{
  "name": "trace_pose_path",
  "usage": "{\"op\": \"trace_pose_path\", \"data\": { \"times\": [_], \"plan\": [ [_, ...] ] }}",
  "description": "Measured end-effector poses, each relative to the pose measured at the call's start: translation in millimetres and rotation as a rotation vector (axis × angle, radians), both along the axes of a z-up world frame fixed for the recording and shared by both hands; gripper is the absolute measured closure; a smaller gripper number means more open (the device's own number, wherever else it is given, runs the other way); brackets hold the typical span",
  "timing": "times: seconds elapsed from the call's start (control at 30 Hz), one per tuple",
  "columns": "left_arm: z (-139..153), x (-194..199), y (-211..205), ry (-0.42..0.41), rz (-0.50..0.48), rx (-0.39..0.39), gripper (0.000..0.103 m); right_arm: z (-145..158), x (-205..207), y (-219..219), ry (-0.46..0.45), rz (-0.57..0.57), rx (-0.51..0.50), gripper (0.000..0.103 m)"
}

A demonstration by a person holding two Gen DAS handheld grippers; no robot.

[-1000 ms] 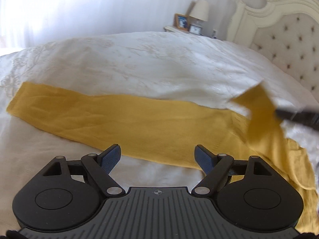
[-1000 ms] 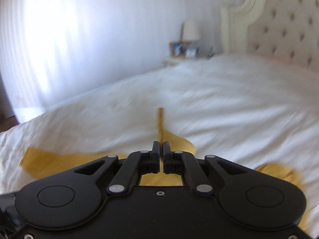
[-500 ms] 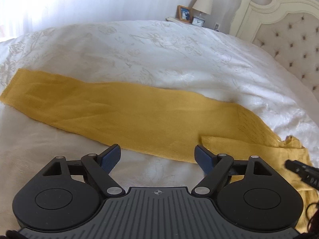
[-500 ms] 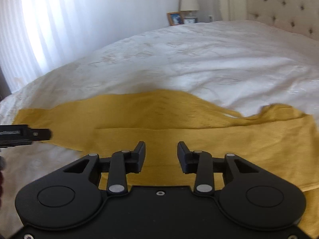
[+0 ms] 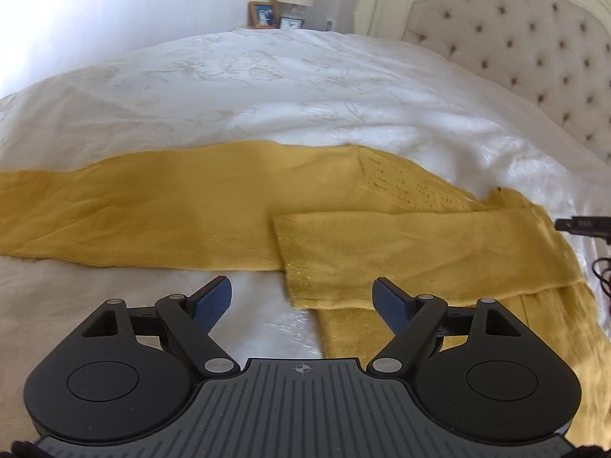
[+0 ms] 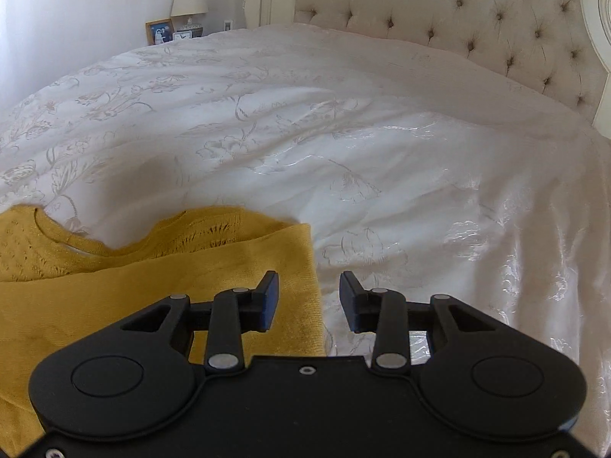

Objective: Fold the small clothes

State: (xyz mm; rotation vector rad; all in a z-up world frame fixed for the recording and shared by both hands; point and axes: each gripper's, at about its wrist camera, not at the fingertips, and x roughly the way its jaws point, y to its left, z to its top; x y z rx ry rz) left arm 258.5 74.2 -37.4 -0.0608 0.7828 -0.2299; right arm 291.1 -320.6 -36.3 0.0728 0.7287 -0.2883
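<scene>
Beside the headboard (image 6: pixel 477 19), your right gripper (image 6: pixel 309 297), spread and empty, views the sweater (image 6: pixel 133 286) neckline. Only your left gripper (image 5: pixel 303 301), also spread, shows the folded sleeve (image 5: pixel 401 244).

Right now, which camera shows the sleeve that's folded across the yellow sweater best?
The left wrist view. There the folded sleeve lies across the yellow sweater with its cuff end in full sight. The right wrist view shows only the neckline and the folded edge at the shoulder end; the cuff is out of frame.
</scene>
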Motion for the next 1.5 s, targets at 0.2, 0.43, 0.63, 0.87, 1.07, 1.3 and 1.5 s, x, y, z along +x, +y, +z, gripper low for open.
{"op": "trace_pose_path", "data": {
  "times": [0.2,0.43,0.63,0.87,1.07,1.3,1.5],
  "plan": [
    [-2,1,0,0.002,-0.001,-0.006,0.022,-20,20,11,0.086,0.032,-0.043,0.057],
    [-5,3,0,0.012,0.007,-0.009,0.022,-21,28,1,0.124,0.015,-0.144,0.099],
    [-11,5,-3,0.024,0.002,0.006,0.022,-37,42,-37,0.193,-0.114,-0.146,0.100],
    [-19,7,-6,0.046,0.015,0.011,0.022,-8,2,-37,0.013,-0.091,-0.054,0.074],
    [-30,1,-14,0.049,0.028,0.054,0.020,-17,-25,-9,0.083,0.079,0.002,0.043],
    [-38,-7,-32,0.036,-0.007,0.174,0.009,-21,-56,-43,0.080,-0.100,0.069,0.032],
    [-26,-27,-10,0.044,0.038,0.081,0.011,8,-110,-10,-0.011,0.025,0.075,0.029]
  ]
}}
